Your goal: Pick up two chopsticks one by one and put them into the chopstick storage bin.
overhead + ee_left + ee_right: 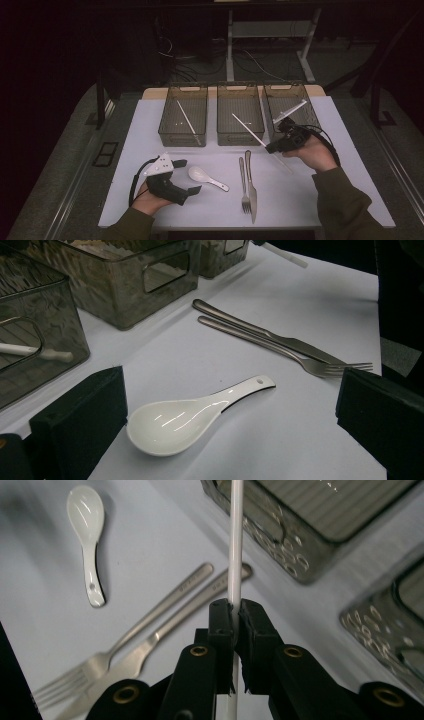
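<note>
My right gripper (273, 147) is shut on a white chopstick (247, 127). It holds the stick slanted above the table, in front of the middle bin (239, 137) and the right bin (270, 100). In the right gripper view the jaws (234, 616) pinch the chopstick (236, 535), which runs straight up past them. My left gripper (189, 176) rests low at the front left, jaws wide open. A white ceramic spoon (206, 177) lies on the table just ahead of it. In the left gripper view the spoon (190, 417) lies between the two black jaws, untouched.
A steel fork (243, 186) and knife (251, 187) lie side by side at the front centre. The left bin (171, 135) holds another white chopstick (188, 121). All three bins stand in a row at the back of the white mat (150, 205).
</note>
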